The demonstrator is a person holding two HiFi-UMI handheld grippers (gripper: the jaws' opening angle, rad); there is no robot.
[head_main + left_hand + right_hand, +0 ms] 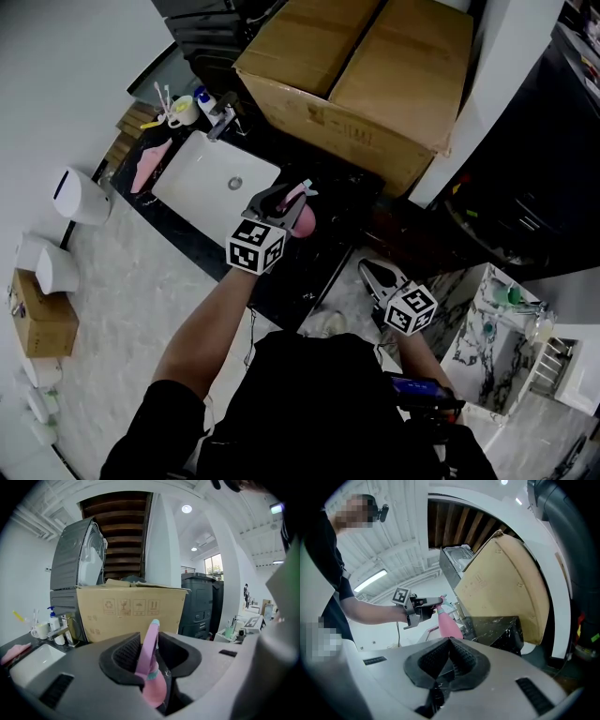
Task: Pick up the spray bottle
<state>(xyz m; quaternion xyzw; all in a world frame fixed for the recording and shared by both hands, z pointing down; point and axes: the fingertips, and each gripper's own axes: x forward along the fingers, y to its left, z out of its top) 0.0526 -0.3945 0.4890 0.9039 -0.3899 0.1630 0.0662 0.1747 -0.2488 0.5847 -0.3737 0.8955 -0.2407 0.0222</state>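
Observation:
The pink spray bottle (303, 219) with a teal collar hangs off the black counter (298, 277), just right of the sink. My left gripper (287, 199) is shut on its head: in the left gripper view the pink trigger (149, 645) is pinched between the two black pads, and the bottle body (154, 691) hangs below them. The right gripper view shows the bottle (449, 623) hanging from the left gripper (424, 606) in mid-air. My right gripper (377, 274) is lower right, off the counter's edge. It holds nothing and its pads (461, 654) meet at the tips.
A large cardboard box (366, 75) fills the counter's far end. The white sink (211, 178) with a faucet (223, 120), cups of toothbrushes (178, 111) and a pink cloth (148, 165) lies left. A white bin (80, 195) stands on the floor. A marble shelf (487, 328) is at right.

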